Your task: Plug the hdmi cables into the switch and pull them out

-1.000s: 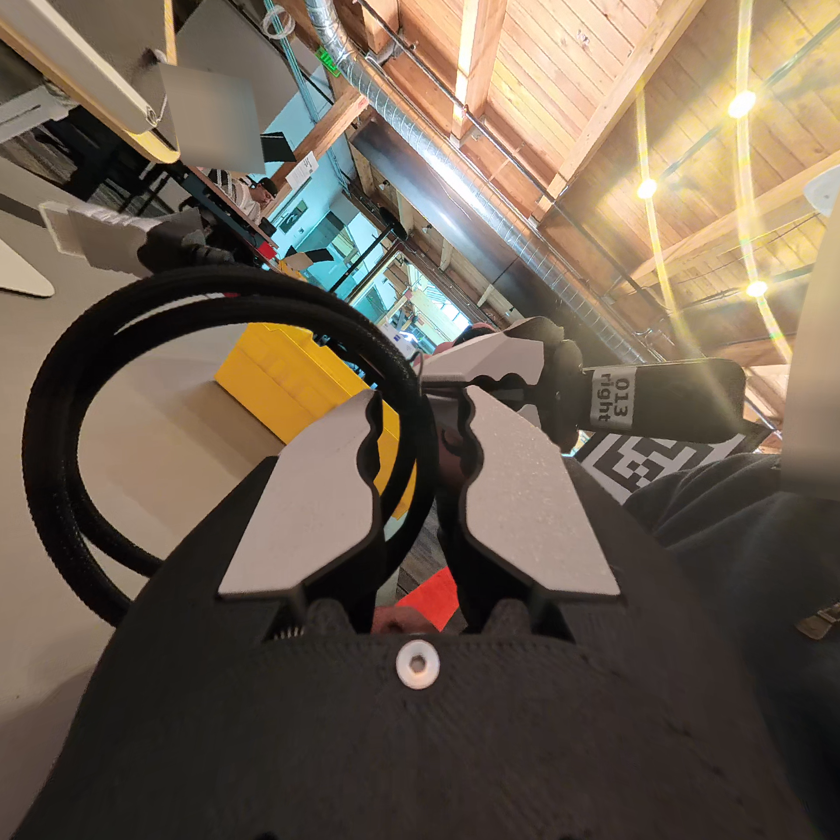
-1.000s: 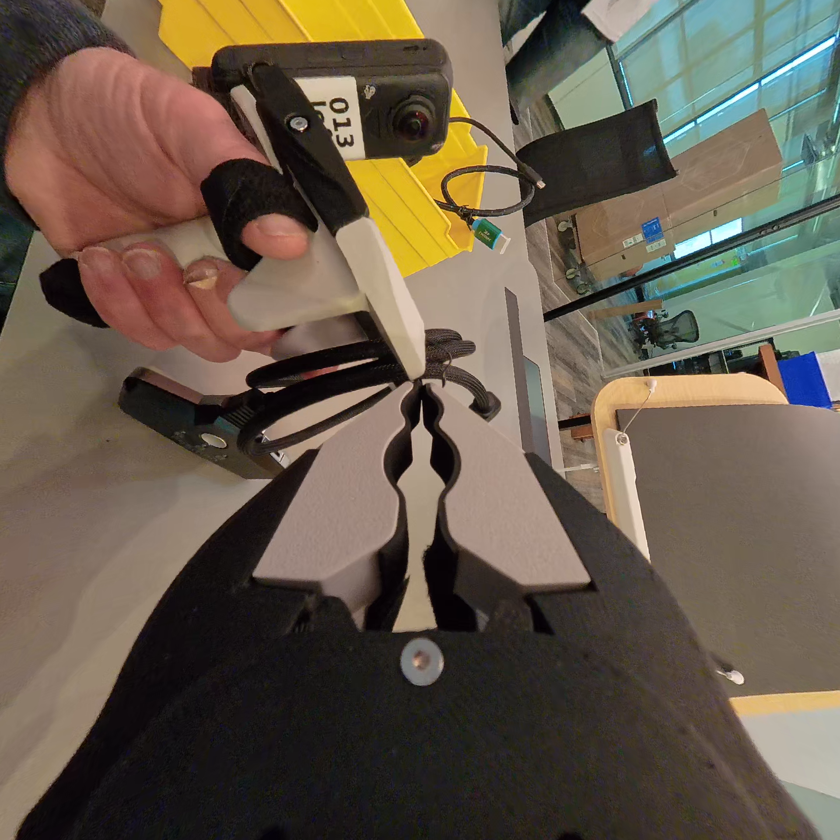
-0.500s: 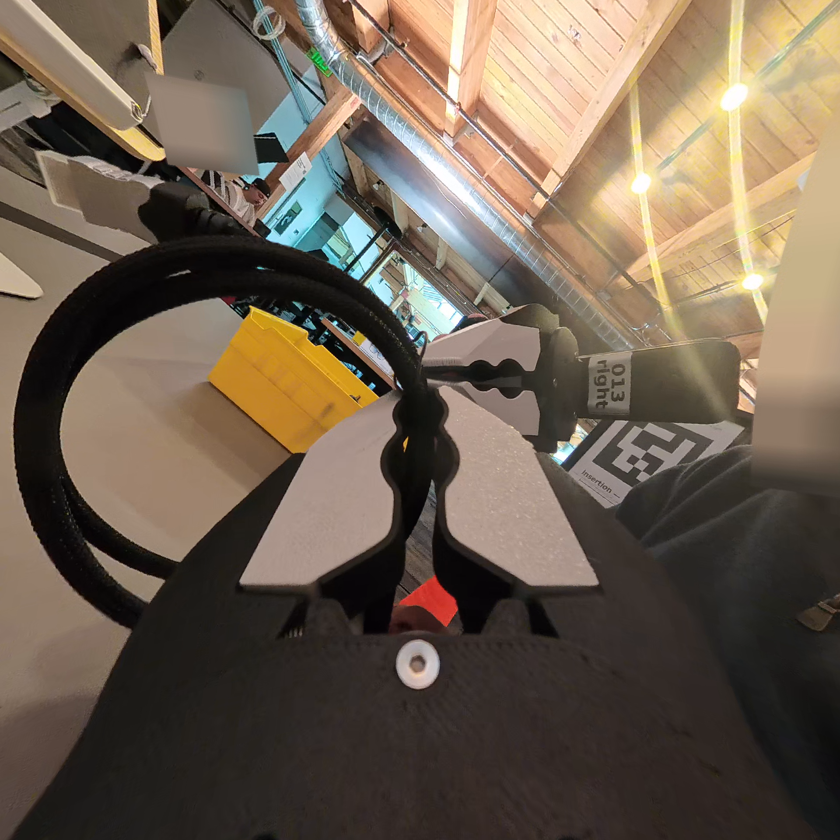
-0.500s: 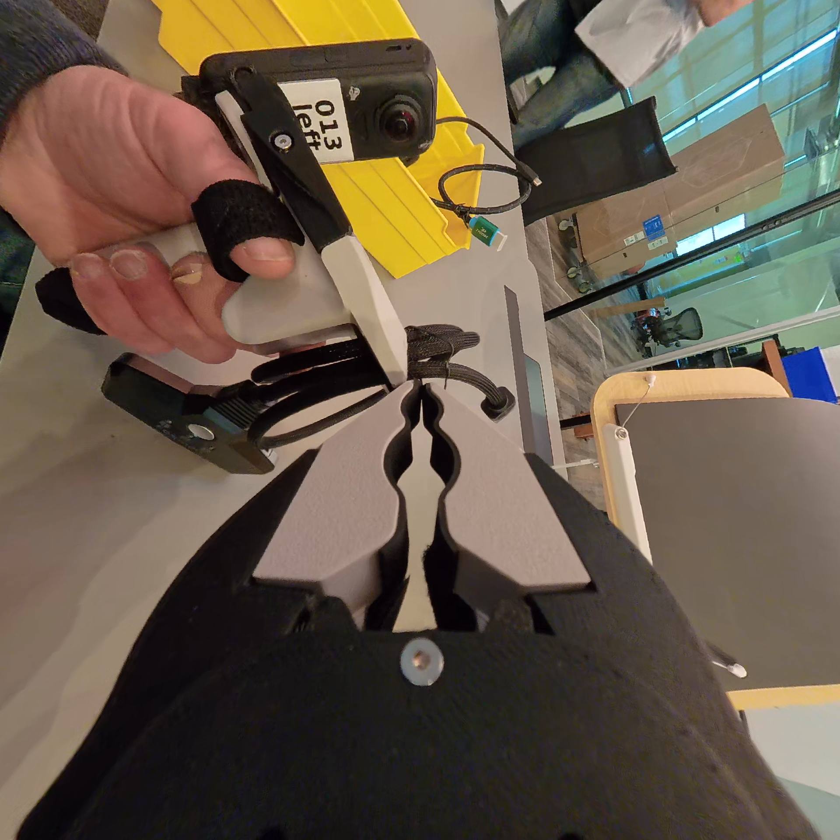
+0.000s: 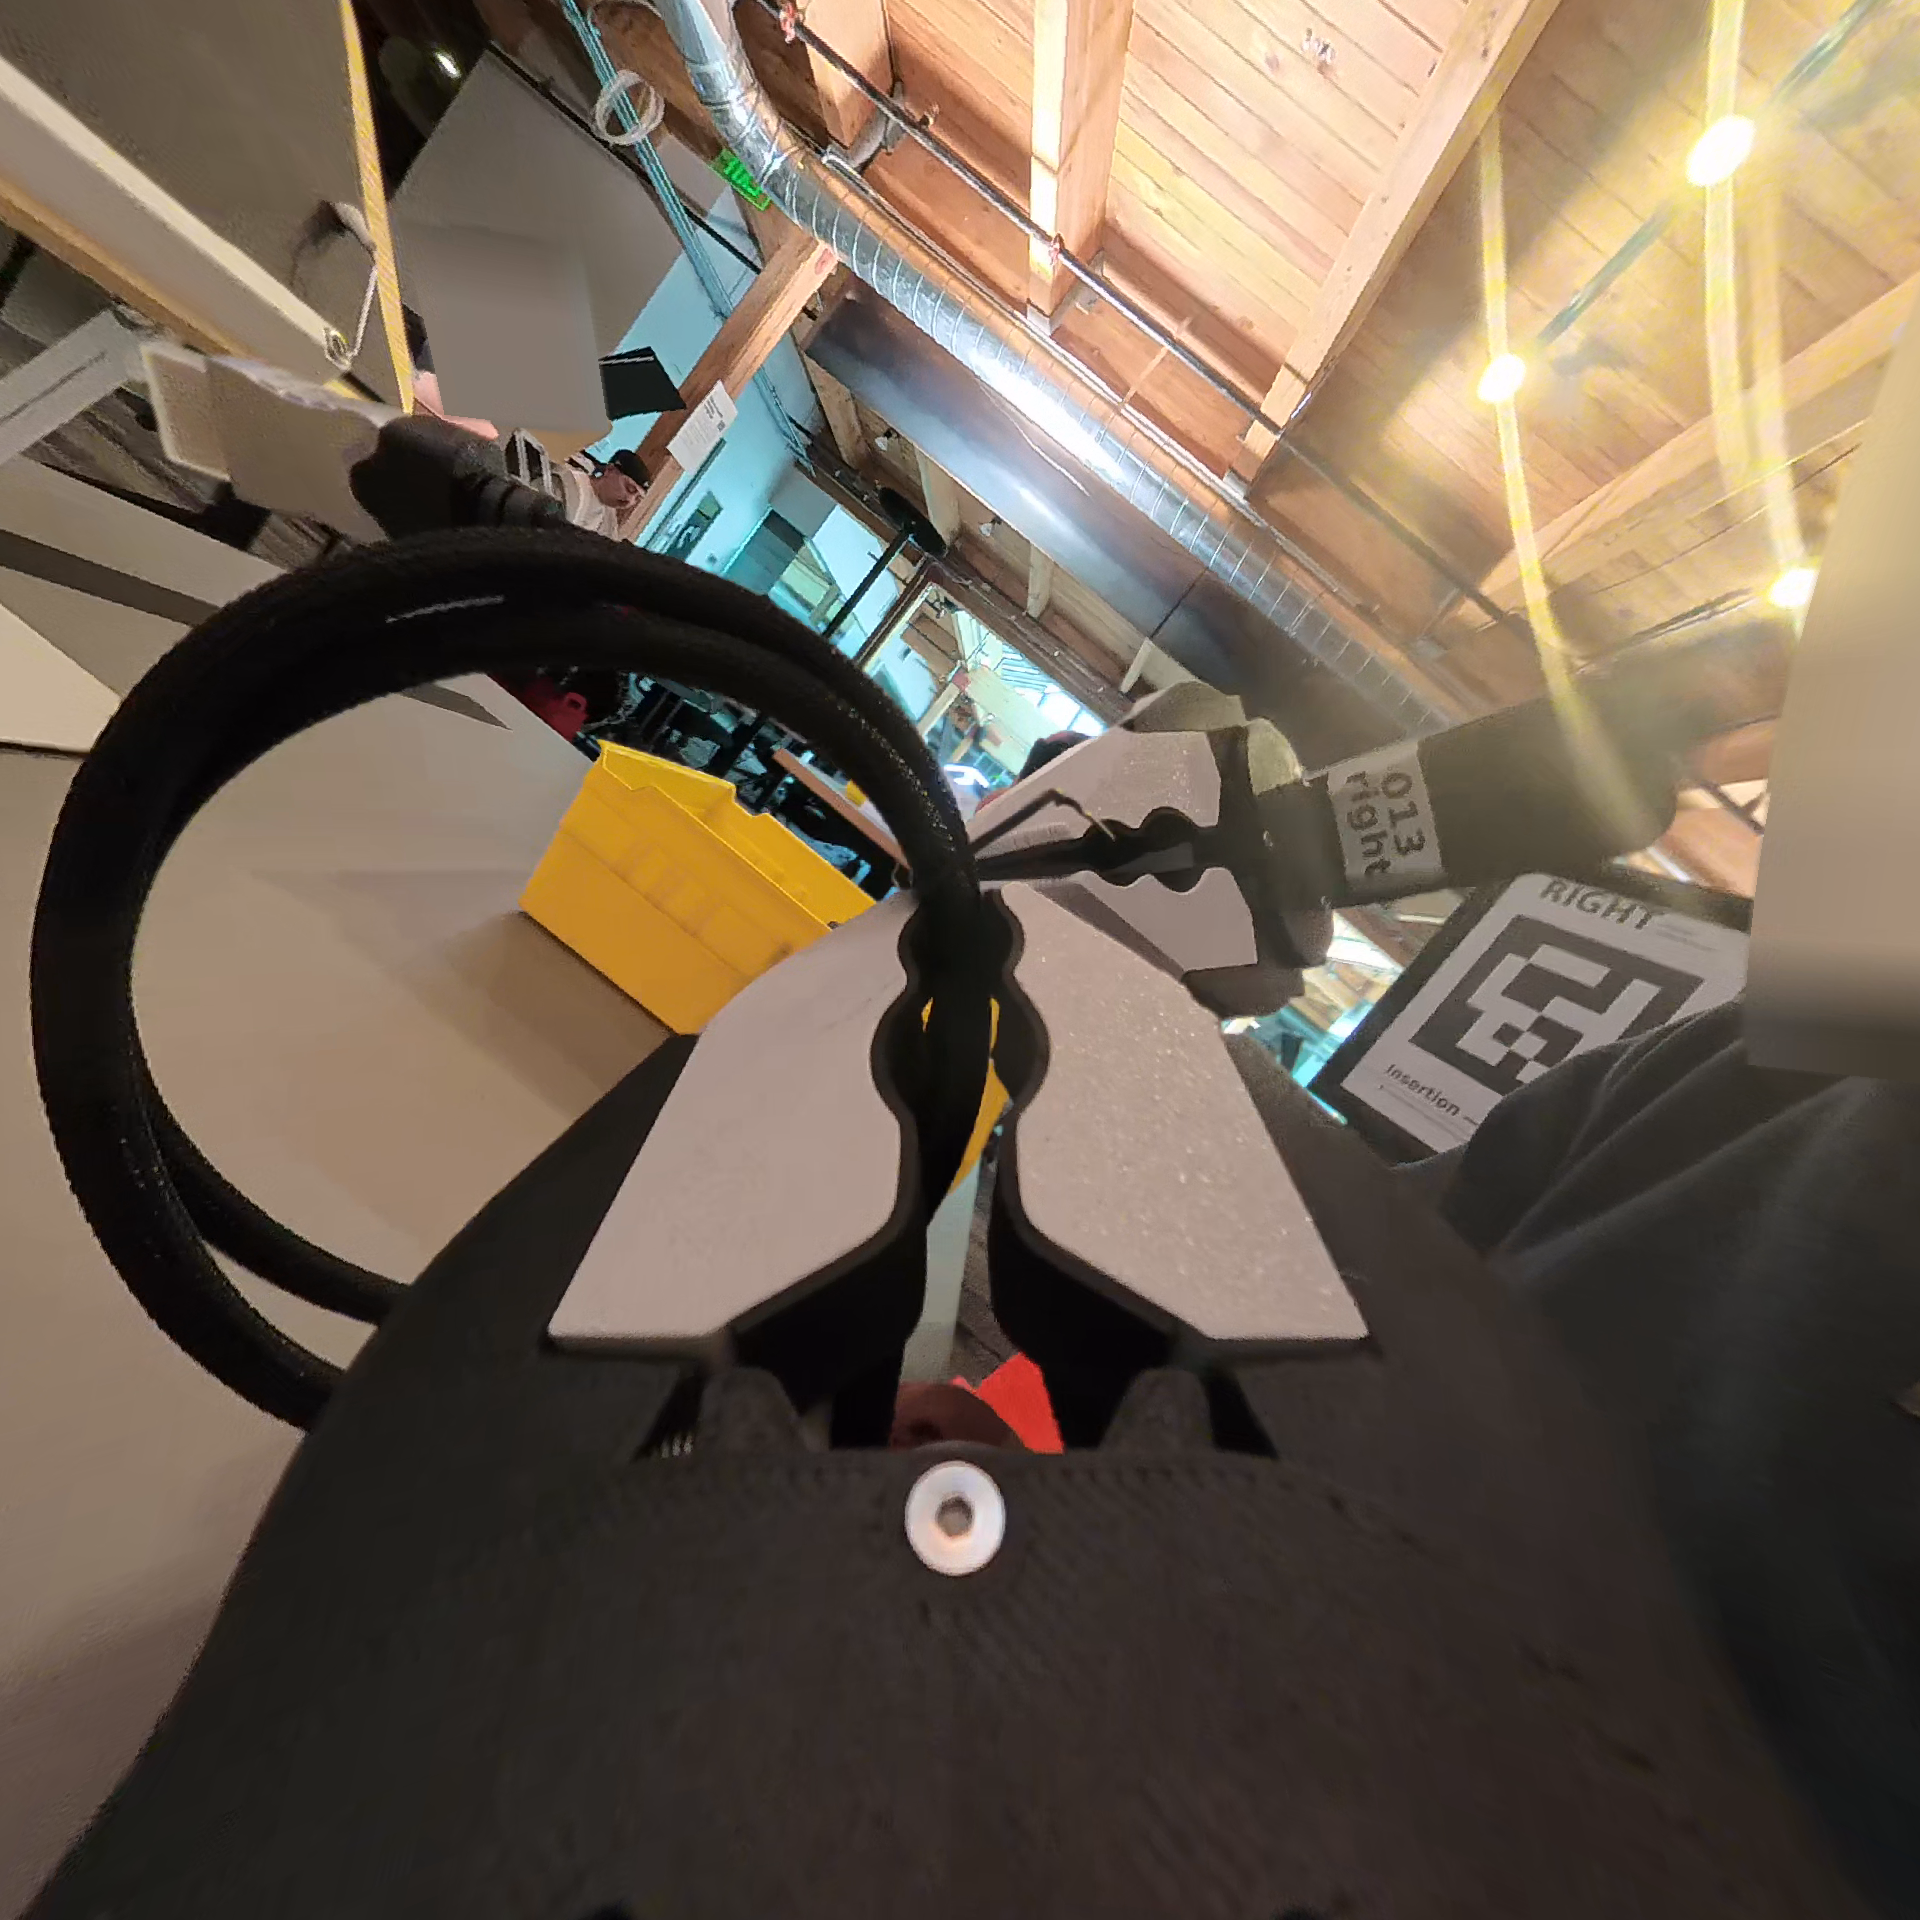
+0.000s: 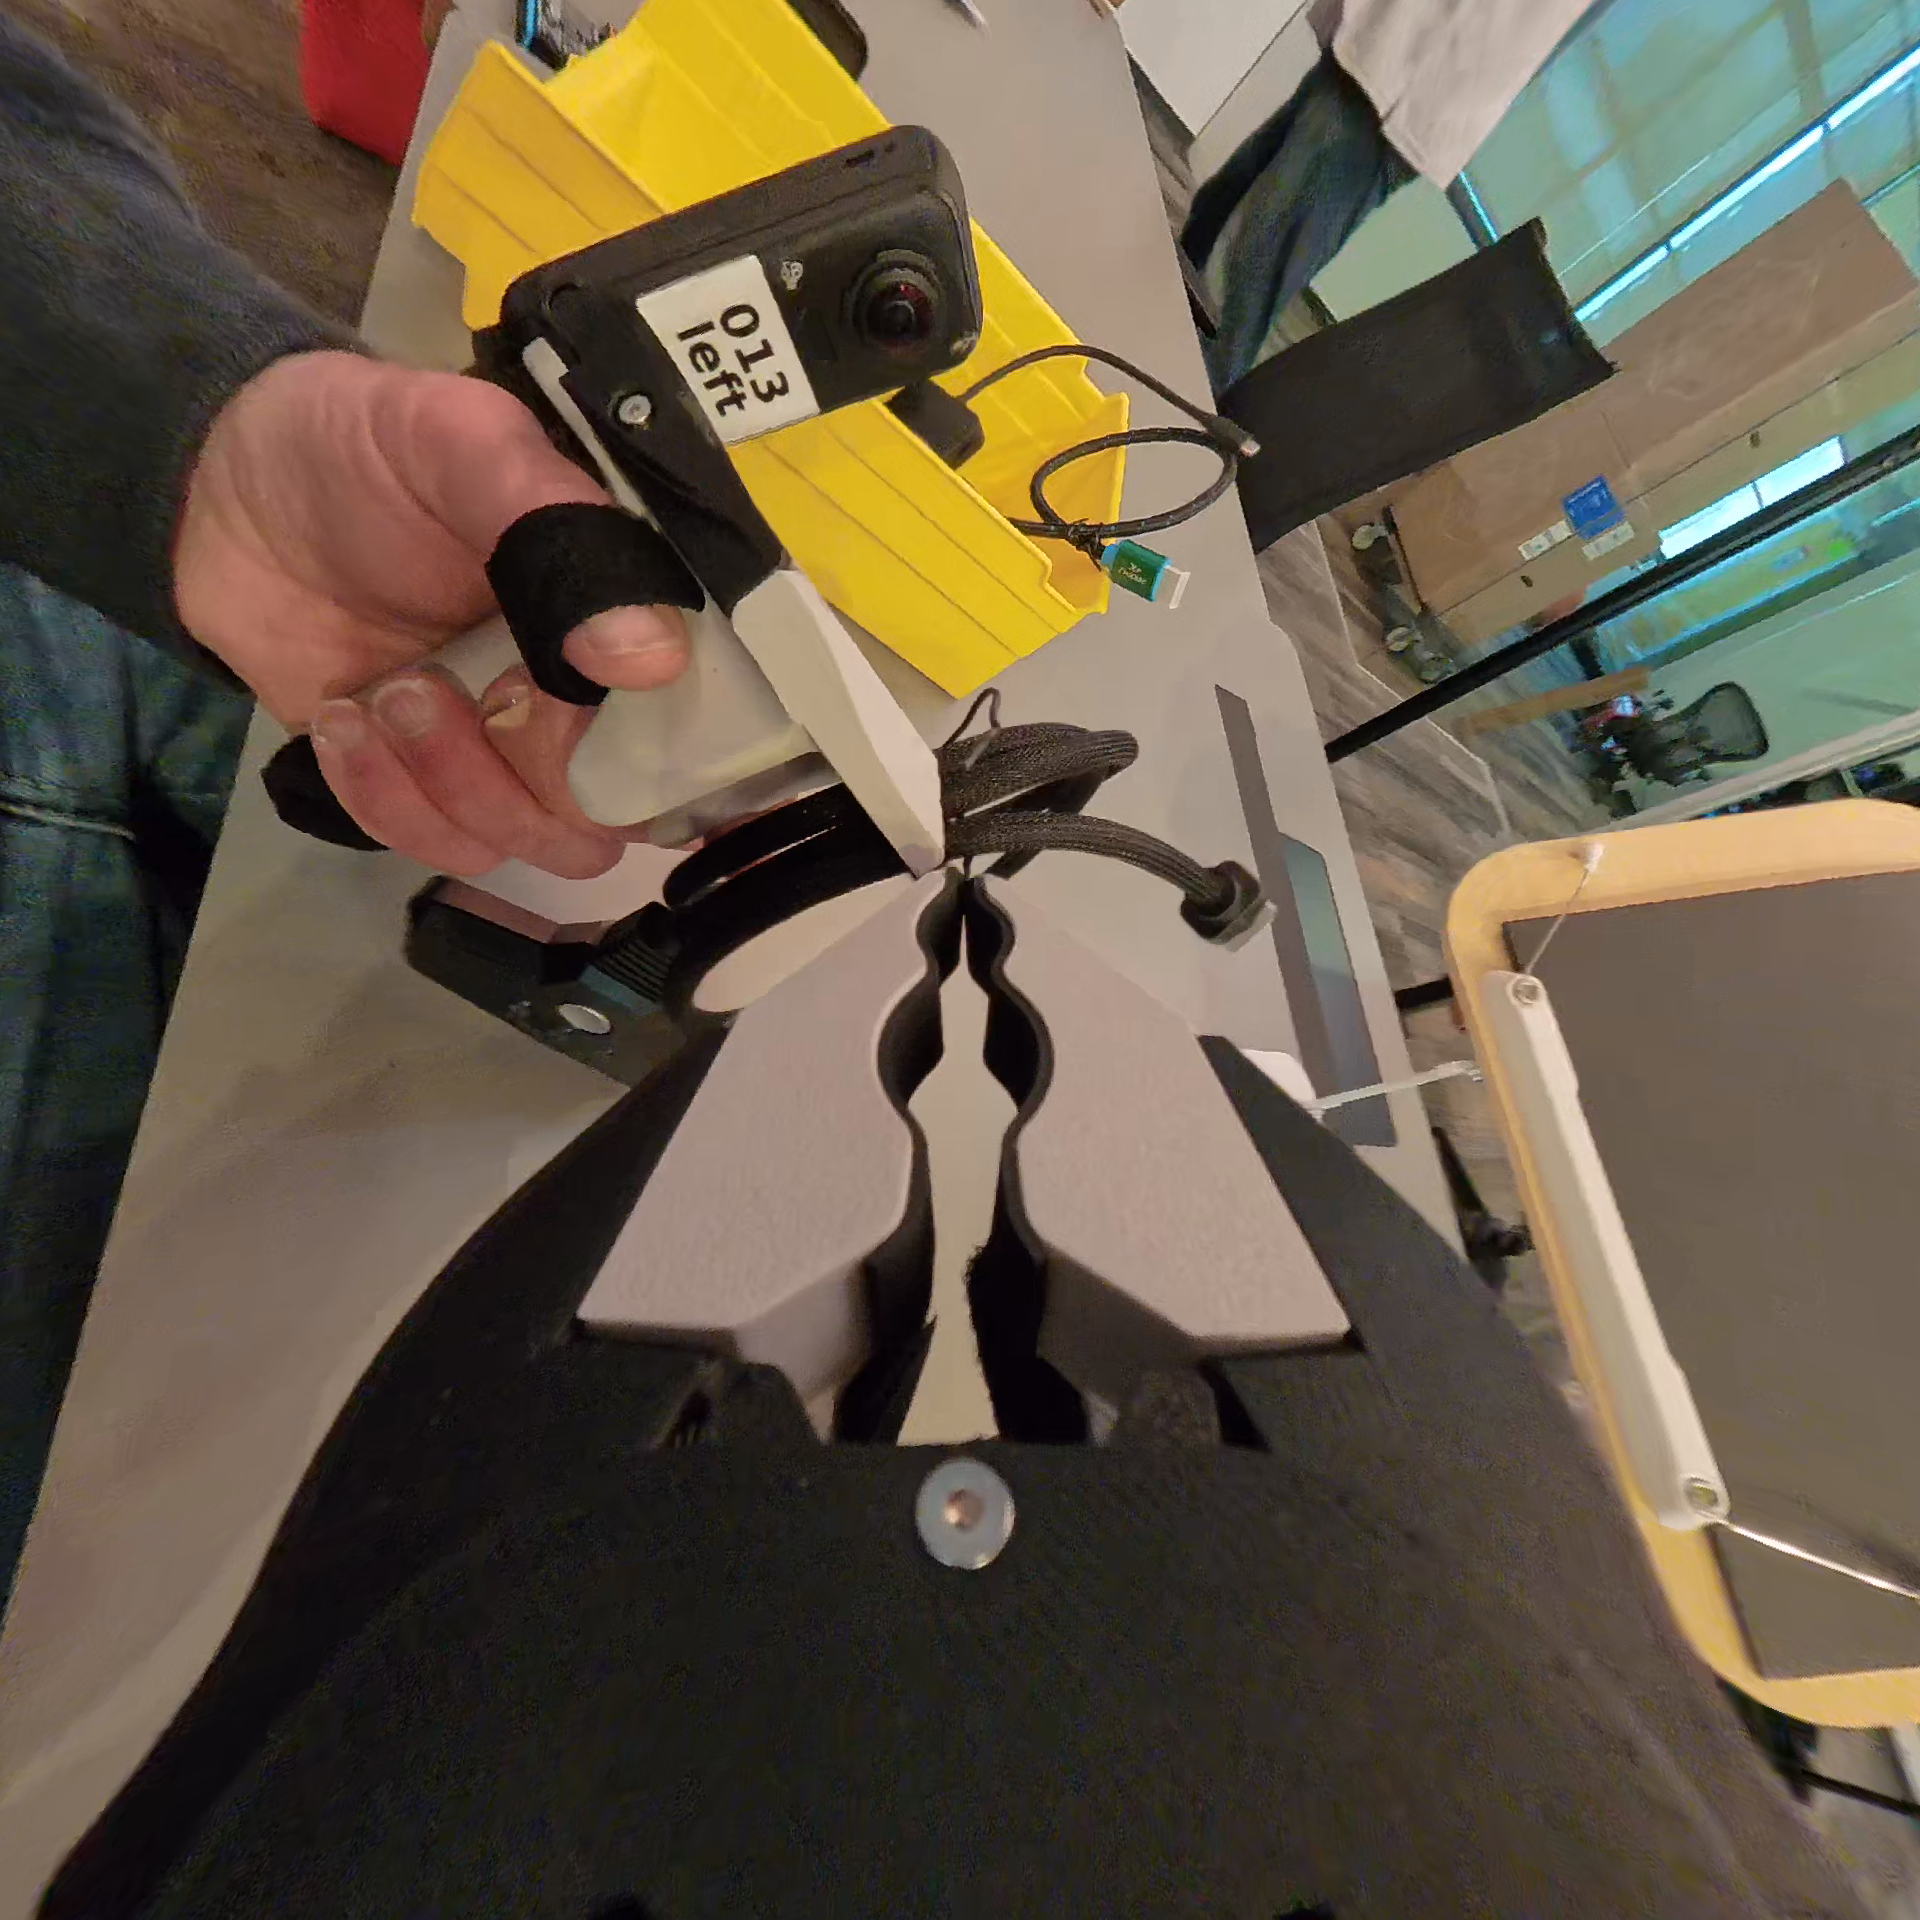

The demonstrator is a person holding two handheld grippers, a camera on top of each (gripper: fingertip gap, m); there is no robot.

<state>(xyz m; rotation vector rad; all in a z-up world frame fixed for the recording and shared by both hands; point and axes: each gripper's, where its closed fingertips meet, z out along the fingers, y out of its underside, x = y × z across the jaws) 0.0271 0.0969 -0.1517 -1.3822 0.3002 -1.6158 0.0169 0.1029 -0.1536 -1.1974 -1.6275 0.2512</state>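
A black braided HDMI cable (image 5: 94,935) is coiled in a loop; one plug (image 5: 260,426) sticks out at the upper left. My left gripper (image 5: 951,920) is shut on the coil's strands. In the right wrist view the left gripper (image 6: 920,847) pinches the coil (image 6: 1049,758) above the grey table (image 6: 312,1195). My right gripper (image 6: 958,883) is shut, tips against the coil beside the left tips; it also shows in the left wrist view (image 5: 987,842). The black switch (image 6: 488,966) lies on the table with a cable end at it. A free plug (image 6: 1216,904) hangs right.
A yellow bin (image 6: 883,499) stands behind the coil, with a thin black cable with a green connector (image 6: 1138,566) beside it. A wood-edged dark panel (image 6: 1714,1195) is at the right. A card with a square code (image 5: 1538,997) sits by a dark sleeve. The grippers are tip to tip, or close to it.
My left gripper was open around the cable strands a second ago and has closed on them. The coil and left gripper shifted slightly. The right gripper stayed shut at the coil.
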